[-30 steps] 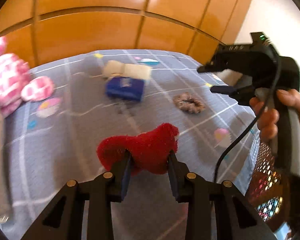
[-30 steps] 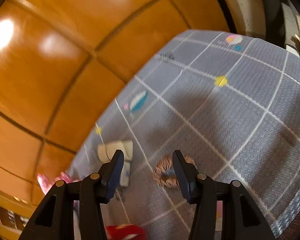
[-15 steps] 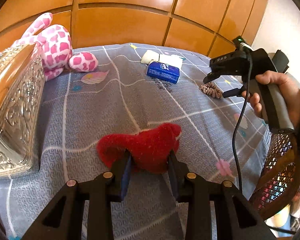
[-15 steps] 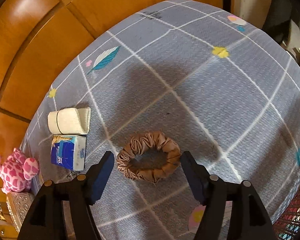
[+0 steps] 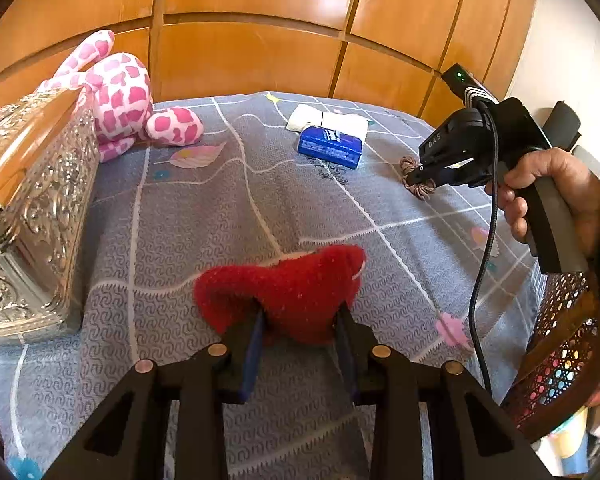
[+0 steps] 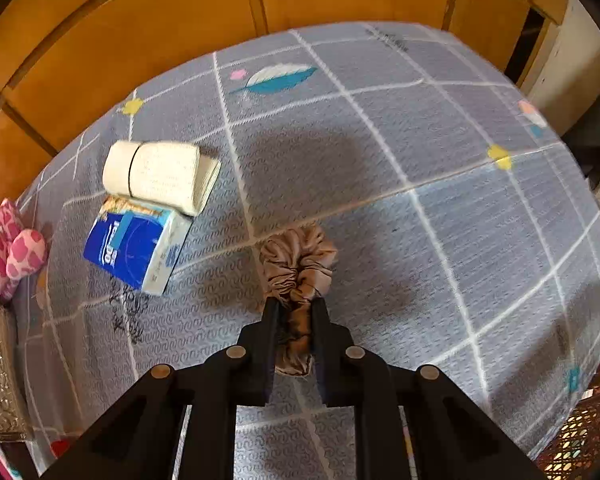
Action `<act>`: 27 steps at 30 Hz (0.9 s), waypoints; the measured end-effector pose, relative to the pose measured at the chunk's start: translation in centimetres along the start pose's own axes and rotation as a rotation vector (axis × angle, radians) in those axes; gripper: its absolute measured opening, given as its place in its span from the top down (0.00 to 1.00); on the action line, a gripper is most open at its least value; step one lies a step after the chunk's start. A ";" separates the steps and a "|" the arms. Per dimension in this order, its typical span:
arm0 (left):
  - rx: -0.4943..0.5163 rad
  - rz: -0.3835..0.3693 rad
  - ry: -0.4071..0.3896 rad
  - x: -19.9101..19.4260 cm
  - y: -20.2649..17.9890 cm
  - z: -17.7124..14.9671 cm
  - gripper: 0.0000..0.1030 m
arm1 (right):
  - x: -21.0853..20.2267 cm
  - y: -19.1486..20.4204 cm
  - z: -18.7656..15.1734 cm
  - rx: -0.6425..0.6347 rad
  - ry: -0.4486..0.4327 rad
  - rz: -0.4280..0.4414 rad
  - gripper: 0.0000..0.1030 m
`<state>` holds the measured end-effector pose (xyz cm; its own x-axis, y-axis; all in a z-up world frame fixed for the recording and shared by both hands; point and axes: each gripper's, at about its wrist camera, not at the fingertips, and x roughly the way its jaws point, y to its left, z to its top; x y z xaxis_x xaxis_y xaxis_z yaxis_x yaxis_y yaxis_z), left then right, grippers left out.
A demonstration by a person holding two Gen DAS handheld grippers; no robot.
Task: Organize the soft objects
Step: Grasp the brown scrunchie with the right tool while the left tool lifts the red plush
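Observation:
My left gripper (image 5: 300,316) is shut on a red fuzzy cloth (image 5: 284,284) and holds it just above the grey patterned bed cover (image 5: 204,216). My right gripper (image 6: 296,312) is shut on a brown satin scrunchie (image 6: 298,264), squeezed flat between the fingers on the cover. In the left wrist view the right gripper (image 5: 416,178) reaches down onto the scrunchie (image 5: 420,190) at the right. A pink spotted plush toy (image 5: 120,96) sits at the back left, also in the right wrist view (image 6: 4,252).
A silver embossed box (image 5: 32,216) stands at the left. A blue tissue pack (image 6: 136,248) and a rolled cream towel (image 6: 160,174) lie at the back. A wicker basket (image 5: 560,356) sits off the right bed edge. Wooden panels (image 5: 260,40) back the bed.
The right gripper has closed on the scrunchie, which was lying open between its spread fingers. The left gripper has kept hold of the red cloth and come a little closer to the box.

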<state>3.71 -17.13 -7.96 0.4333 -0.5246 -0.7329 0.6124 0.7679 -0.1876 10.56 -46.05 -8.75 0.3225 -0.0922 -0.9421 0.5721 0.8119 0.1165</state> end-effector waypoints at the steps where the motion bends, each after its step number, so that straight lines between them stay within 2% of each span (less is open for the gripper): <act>1: 0.001 0.003 0.003 -0.1 0.0 0.0 0.70 | 0.0 -0.1 0.0 0.002 -0.002 0.001 0.86; 5: 0.004 0.017 0.011 -0.7 -0.2 -0.2 0.71 | -0.2 0.0 -0.1 -0.007 -0.002 -0.002 0.85; 12: -0.049 0.029 0.007 -2.8 0.9 -0.3 0.72 | -0.1 1.1 -0.4 -0.044 -0.013 -0.026 0.83; 19: -0.100 0.067 -0.073 -7.7 2.5 0.3 0.72 | -0.4 2.3 -0.8 -0.085 -0.025 -0.059 0.83; 21: -0.115 0.096 -0.110 -9.6 3.2 0.5 0.72 | -0.4 2.8 -0.9 -0.099 -0.027 -0.070 0.83; 24: -0.110 0.204 -0.156 -11.9 4.0 0.7 0.72 | -0.5 3.2 -1.1 -0.112 -0.028 -0.074 0.83; 27: -0.149 0.258 -0.182 -13.8 5.4 0.7 0.72 | -0.7 3.7 -1.3 -0.134 -0.031 -0.084 0.83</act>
<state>1.47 -5.99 1.61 0.6802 -0.3528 -0.6425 0.3700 0.9220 -0.1145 11.46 -42.18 -8.09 0.3017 -0.1788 -0.9365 0.4934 0.8698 -0.0071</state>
